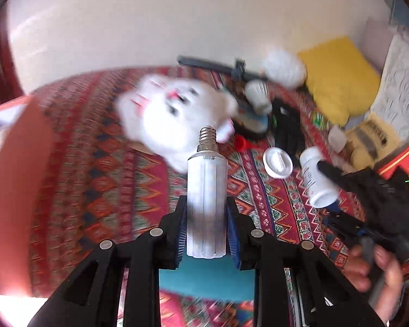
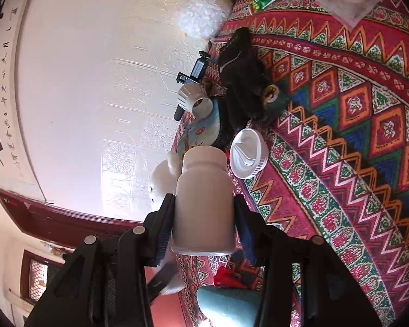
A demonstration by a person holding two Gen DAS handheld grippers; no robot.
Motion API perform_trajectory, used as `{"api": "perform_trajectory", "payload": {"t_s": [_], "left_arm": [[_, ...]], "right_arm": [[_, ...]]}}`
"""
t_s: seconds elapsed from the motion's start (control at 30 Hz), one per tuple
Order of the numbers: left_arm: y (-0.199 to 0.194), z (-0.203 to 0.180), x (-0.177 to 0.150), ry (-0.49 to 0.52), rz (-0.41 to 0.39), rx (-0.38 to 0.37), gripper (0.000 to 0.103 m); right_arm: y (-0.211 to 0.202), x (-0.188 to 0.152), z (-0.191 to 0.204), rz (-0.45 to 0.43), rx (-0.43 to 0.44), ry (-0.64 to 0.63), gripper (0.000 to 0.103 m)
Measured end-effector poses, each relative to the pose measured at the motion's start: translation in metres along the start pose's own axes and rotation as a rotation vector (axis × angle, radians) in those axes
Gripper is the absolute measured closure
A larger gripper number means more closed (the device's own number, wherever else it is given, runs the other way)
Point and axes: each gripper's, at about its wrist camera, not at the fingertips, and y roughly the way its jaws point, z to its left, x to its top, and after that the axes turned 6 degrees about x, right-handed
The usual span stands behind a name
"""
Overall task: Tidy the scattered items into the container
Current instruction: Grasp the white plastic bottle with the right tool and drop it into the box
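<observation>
Both grips were made: left gripper (image 1: pixel 206 219) jaws clamped a white corn-style LED bulb (image 1: pixel 206 190), right gripper (image 2: pixel 204 218) jaws a white lidless plastic bottle (image 2: pixel 203 201), both lifted w/ red box (image 1: pixel 16 185) next.

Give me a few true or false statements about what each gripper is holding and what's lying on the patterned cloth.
1. The left gripper grips a corn-style bulb. True.
2. The right gripper is empty. False: it clamps a white bottle.
3. A white lid lies loose on the patterned cloth. True.
4. The bottle is capped. False: its mouth is open.
5. The plush rabbit is green. False: it is white.
</observation>
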Motion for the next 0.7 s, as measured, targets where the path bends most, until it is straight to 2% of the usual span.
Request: {"api": "perform_trajectory", "payload": {"t_s": [0.1,0.2,0.3,0.37,0.4,0.43,0.47,0.5,0.53,0.57,0.63,0.67,0.7], "left_arm": [[-0.065,0.043,-0.004,-0.067,-0.126,0.028,0.080],[-0.131,0.095,-0.003,-0.155,-0.276,0.089,0.080],[-0.178,0.159,-0.001,-0.252,-0.404,0.190,0.080],[-0.187,0.208,-0.004,-0.302,-0.450,0.306,0.080],[-0.179,0.234,-0.006,-0.315,-0.442,0.404,0.079],[-0.162,0.262,-0.008,-0.319,-0.388,0.504,0.074],[-0.142,0.290,-0.013,-0.331,-0.286,0.572,0.069],[-0.124,0.319,-0.023,-0.380,-0.186,0.591,0.062],[-0.114,0.348,-0.038,-0.467,-0.122,0.567,0.062],[-0.113,0.373,-0.053,-0.562,-0.098,0.528,0.062],[-0.131,0.408,-0.075,-0.700,-0.136,0.483,0.060],[-0.143,0.418,-0.081,-0.740,-0.170,0.494,0.057],[-0.157,0.426,-0.086,-0.771,-0.212,0.519,0.045]], "right_arm": [[-0.002,-0.004,0.002,-0.007,-0.014,-0.006,0.062],[-0.004,-0.009,0.006,-0.015,-0.050,-0.028,0.062],[-0.002,-0.015,0.011,-0.013,-0.062,-0.048,0.062],[-0.002,-0.022,0.019,-0.015,-0.069,-0.078,0.062],[-0.001,-0.026,0.024,-0.014,-0.072,-0.098,0.062],[0.000,-0.032,0.031,-0.009,-0.073,-0.123,0.062],[0.003,-0.038,0.039,-0.001,-0.070,-0.150,0.062],[0.005,-0.045,0.049,0.008,-0.062,-0.181,0.062],[0.007,-0.055,0.060,0.019,-0.054,-0.221,0.062],[0.009,-0.066,0.073,0.031,-0.049,-0.268,0.062],[0.014,-0.093,0.104,0.059,-0.035,-0.386,0.062],[0.017,-0.110,0.122,0.075,-0.030,-0.458,0.062],[0.021,-0.130,0.141,0.092,-0.025,-0.535,0.062]]}}
